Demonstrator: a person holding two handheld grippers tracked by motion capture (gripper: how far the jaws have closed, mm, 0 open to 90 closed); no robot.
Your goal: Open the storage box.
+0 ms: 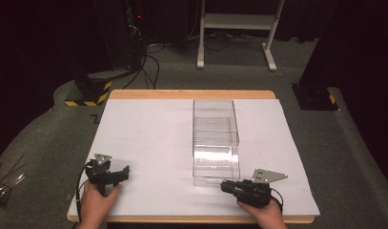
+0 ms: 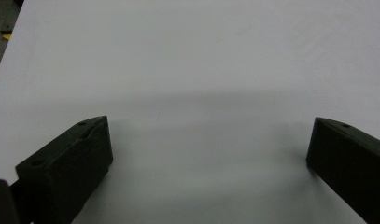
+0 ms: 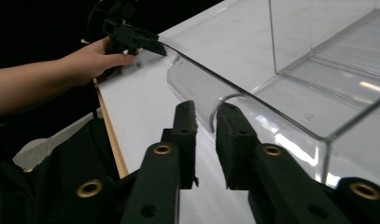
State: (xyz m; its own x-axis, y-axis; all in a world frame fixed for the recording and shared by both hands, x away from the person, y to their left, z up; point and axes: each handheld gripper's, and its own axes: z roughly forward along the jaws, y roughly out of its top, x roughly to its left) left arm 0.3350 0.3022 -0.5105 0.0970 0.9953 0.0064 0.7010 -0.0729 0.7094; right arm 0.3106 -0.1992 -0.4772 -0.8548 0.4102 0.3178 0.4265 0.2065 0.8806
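Observation:
A clear plastic box (image 1: 215,143) with a drawer-like lower part stands lengthwise on the white table top (image 1: 148,129). My right gripper (image 1: 223,186) lies at its near front edge, pointing left. In the right gripper view its jaws (image 3: 206,109) stand a narrow gap apart around the thin curved front lip of the clear box (image 3: 318,70); I see no pad pressing on it. My left gripper (image 1: 126,171) rests near the table's front left corner, held by a hand. Its jaws (image 2: 209,123) are wide open over bare white surface. The left gripper (image 3: 157,46) also appears far off.
The table's wooden rim (image 1: 191,94) runs along the far side. Beyond it on the carpet stand a white desk frame (image 1: 237,28), a black stand with yellow-black stripes (image 1: 89,90) and a black base (image 1: 315,98). Thin metal items (image 1: 3,183) lie on the floor at left.

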